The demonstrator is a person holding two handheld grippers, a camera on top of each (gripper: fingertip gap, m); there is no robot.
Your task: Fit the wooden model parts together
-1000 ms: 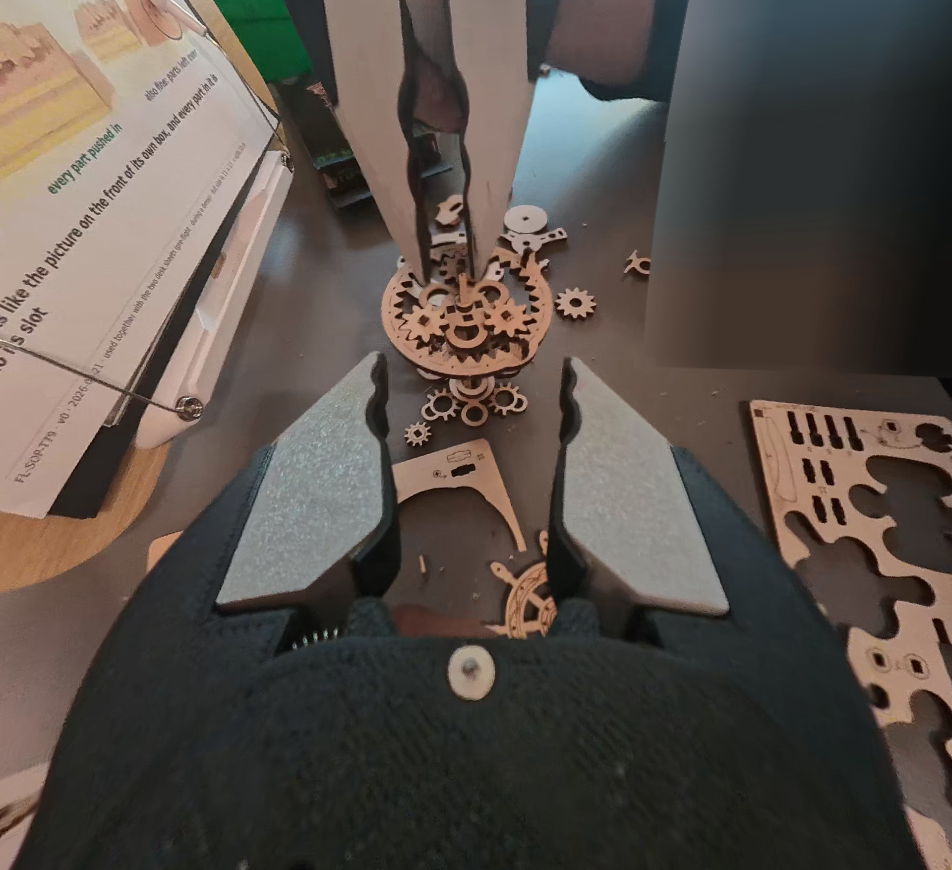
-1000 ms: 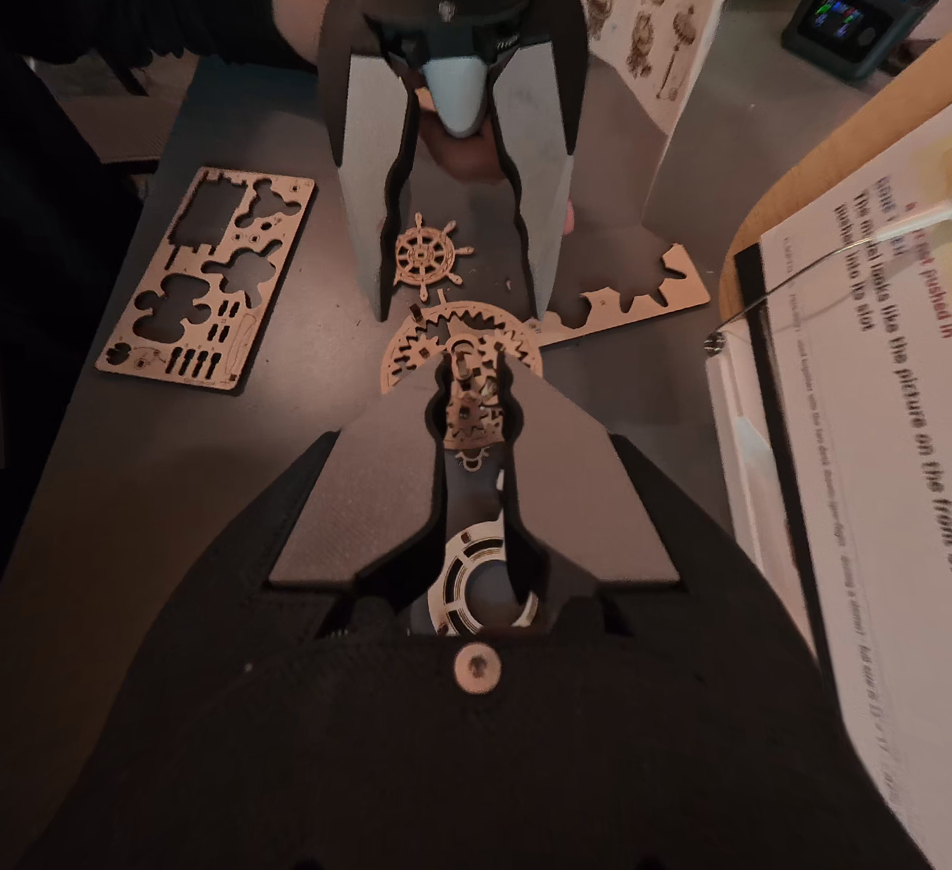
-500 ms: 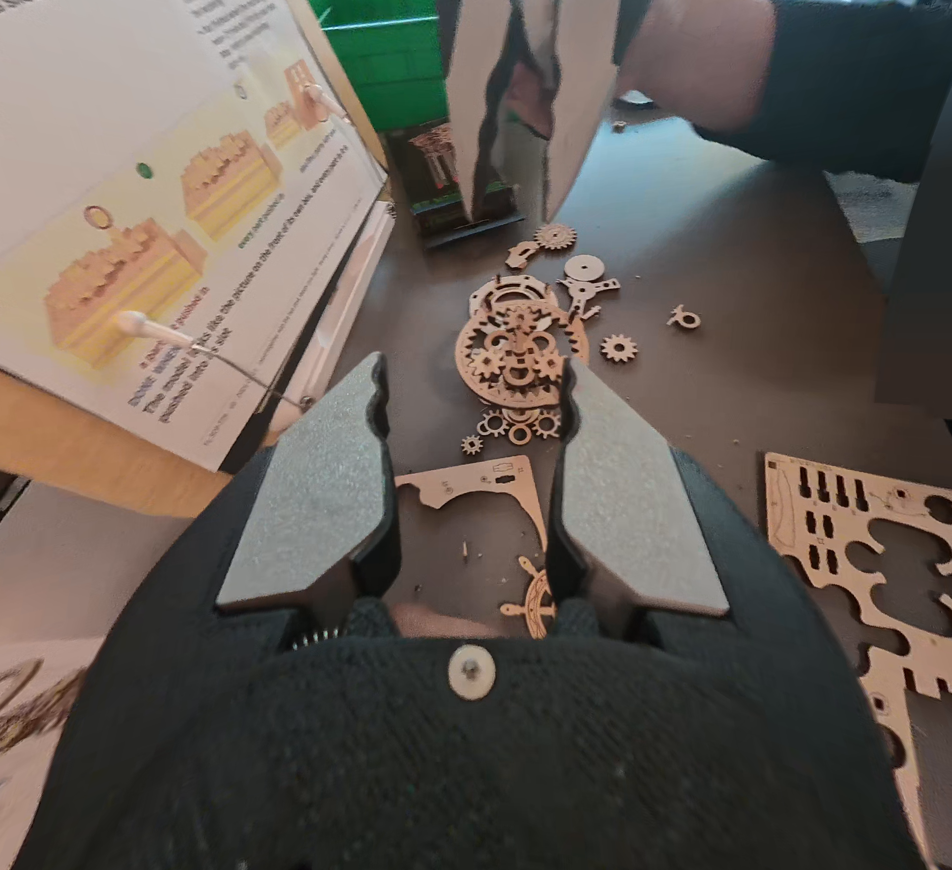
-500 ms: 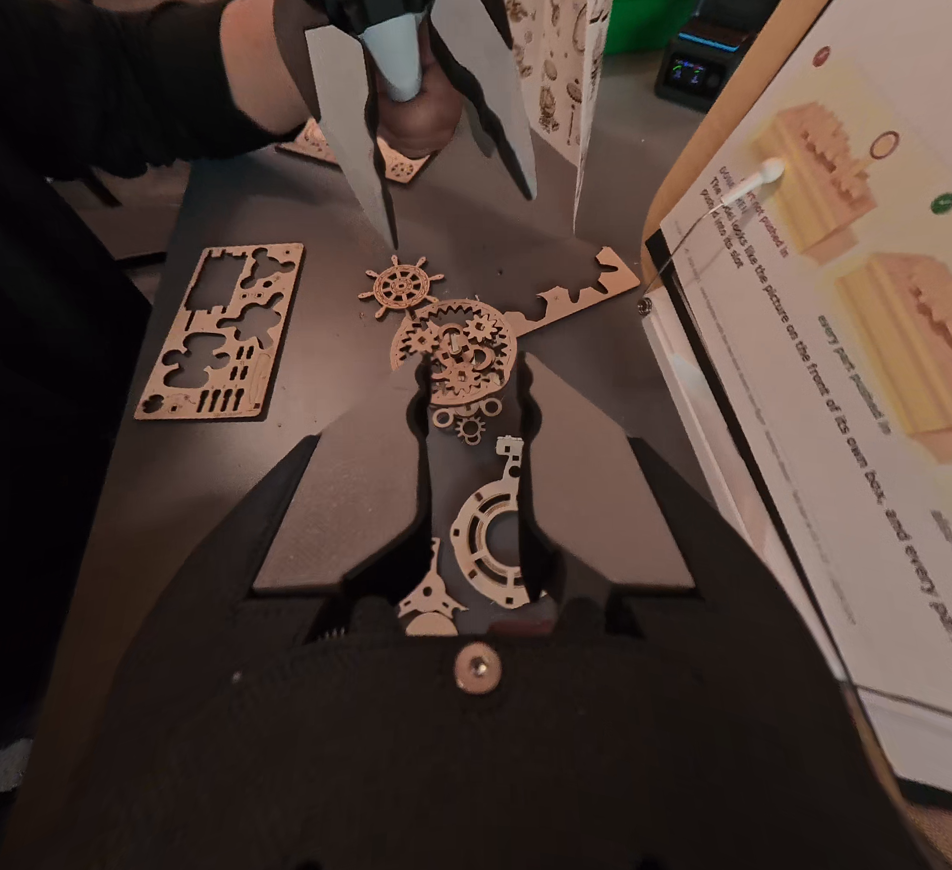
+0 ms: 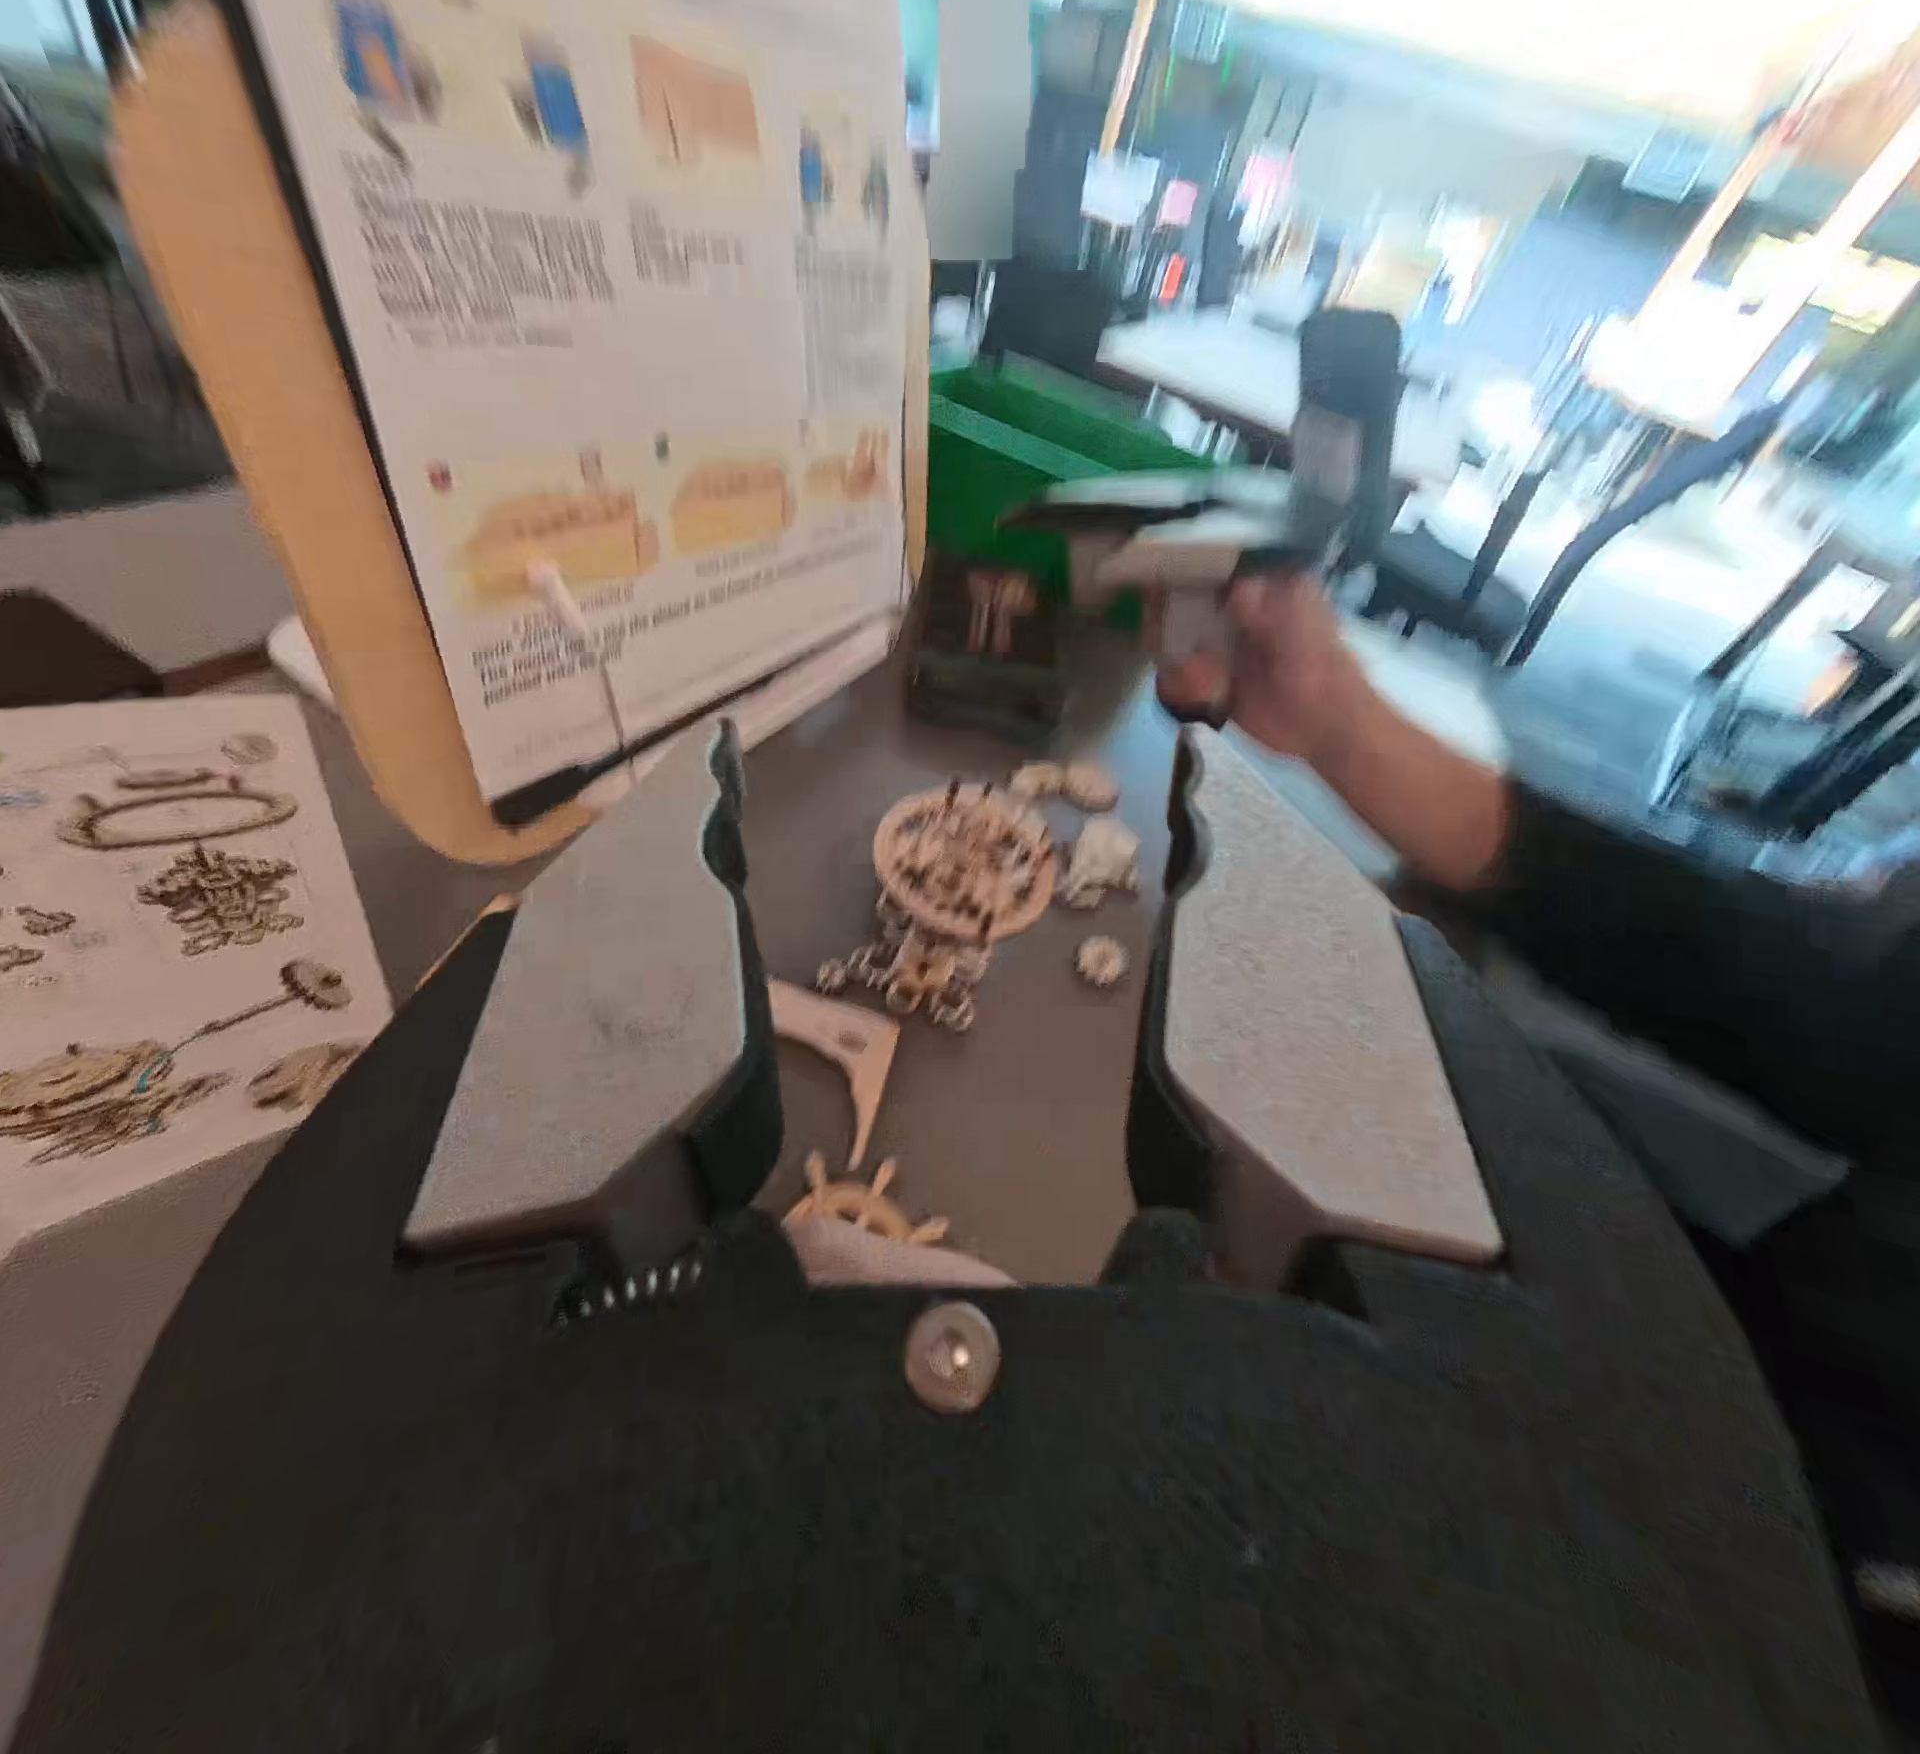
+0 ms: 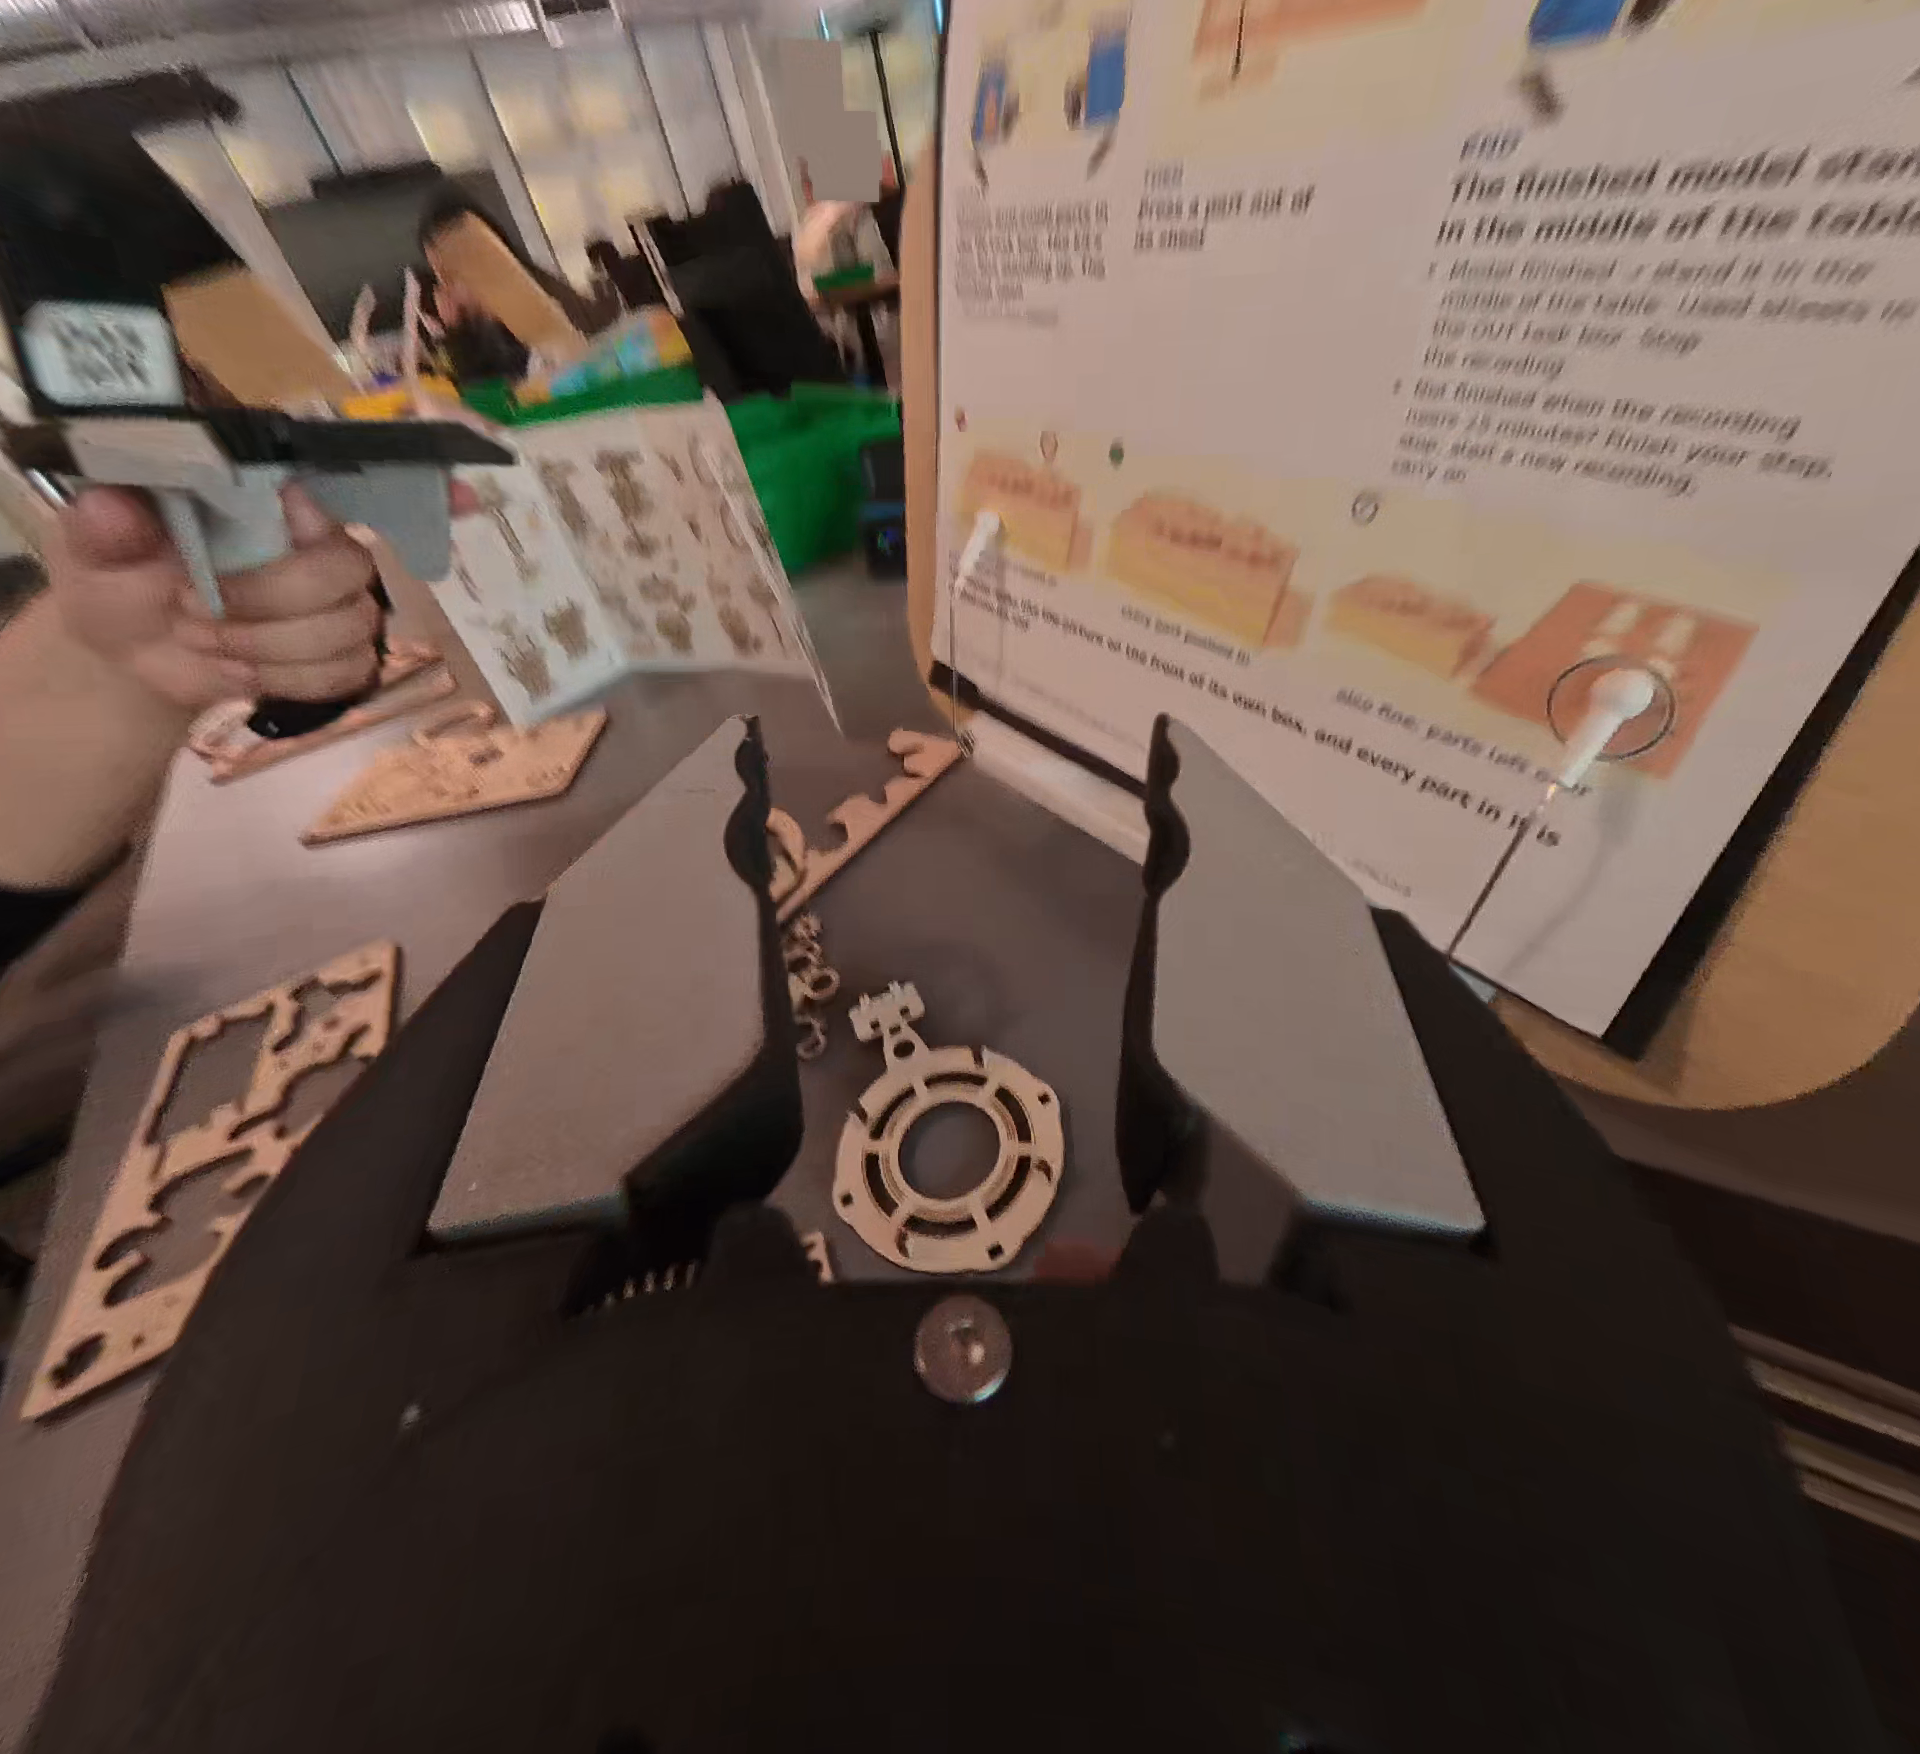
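The round wooden gear assembly lies flat on the dark table, with a short chain of small gears in front of it. My left gripper is open and empty, raised above and short of the assembly. My right gripper is open and empty. A wooden ring part with a stem lies on the table between its fingers. The gear chain shows beside its left finger, which hides most of the assembly. Each view shows the other gripper held side-on in a hand, the right one and the left one.
A ship's wheel part, a curved offcut and a loose small gear lie near the left gripper. An instruction board stands at the table's side. A folded booklet, punched-out sheets, a small box and a green bin surround the work spot. Both grippers' tips are roughly 20 cm from the gear chain.
Both grippers have lifted away from the gear assembly and tilted up towards level. The right gripper, nearly closed around the assembly a second ago, has opened wide. The views are now blurred by motion.
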